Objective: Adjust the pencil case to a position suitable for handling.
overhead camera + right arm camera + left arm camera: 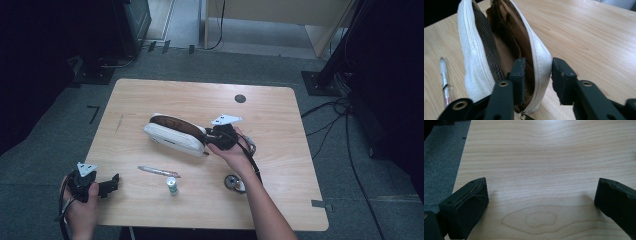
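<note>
A white zip pouch [175,136] with a brown lining lies unzipped at the middle of the wooden table [280,115]. My right gripper [207,139] is at its right end. In the right gripper view the pouch [474,62] gapes; my right gripper [537,61] straddles its near wall, one jaw inside against the lining, the other outside by the white fabric. A narrow gap still shows, so the jaws stand open around the wall. My left gripper [112,183] rests at the table's front left corner, open over bare wood [541,181].
A clear pen [159,171] [444,75] lies in front of the pouch. A small white and green tube [171,186] stands beside it. A round metal item [232,182] sits by the right forearm. A dark round hole [240,98] marks the table's back.
</note>
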`<state>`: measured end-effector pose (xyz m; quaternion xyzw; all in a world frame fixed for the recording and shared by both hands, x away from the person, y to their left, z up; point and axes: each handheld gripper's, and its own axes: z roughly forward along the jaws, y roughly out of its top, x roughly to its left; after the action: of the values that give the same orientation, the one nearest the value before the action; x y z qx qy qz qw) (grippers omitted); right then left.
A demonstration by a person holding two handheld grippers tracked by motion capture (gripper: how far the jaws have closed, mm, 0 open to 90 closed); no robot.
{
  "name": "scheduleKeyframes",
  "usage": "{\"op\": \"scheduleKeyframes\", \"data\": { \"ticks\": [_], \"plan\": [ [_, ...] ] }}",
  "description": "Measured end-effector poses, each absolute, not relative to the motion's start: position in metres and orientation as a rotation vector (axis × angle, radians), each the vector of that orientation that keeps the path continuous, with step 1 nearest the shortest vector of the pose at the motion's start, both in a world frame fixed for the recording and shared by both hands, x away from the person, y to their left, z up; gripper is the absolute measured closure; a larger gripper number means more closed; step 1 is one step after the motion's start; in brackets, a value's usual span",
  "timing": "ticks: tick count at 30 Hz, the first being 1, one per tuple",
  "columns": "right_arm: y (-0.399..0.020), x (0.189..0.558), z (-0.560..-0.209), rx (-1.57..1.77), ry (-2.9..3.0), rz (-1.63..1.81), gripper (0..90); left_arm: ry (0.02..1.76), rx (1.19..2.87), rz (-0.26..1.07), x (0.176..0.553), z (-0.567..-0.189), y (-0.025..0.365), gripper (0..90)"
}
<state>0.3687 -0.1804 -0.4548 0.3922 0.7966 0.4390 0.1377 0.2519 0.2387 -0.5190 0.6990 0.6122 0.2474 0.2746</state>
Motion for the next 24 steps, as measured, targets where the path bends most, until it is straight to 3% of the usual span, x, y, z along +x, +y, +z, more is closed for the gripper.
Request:
{"op": "scheduleKeyframes", "data": {
  "ticks": [3,6,24],
  "plan": [
    [-0.183,0.367,-0.453,1.168,2.295,1.251,76.6,1.646,1.880,0.665,0.252,-0.519,0.239,0.0],
    [-0.185,0.364,-0.453,1.165,2.289,1.238,77.4,1.646,1.879,0.665,0.252,-0.519,0.239,0.0],
    [-0.198,0.326,-0.452,1.153,2.342,1.267,72.3,1.647,1.878,0.664,0.252,-0.519,0.239,0.0]
  ]
}}
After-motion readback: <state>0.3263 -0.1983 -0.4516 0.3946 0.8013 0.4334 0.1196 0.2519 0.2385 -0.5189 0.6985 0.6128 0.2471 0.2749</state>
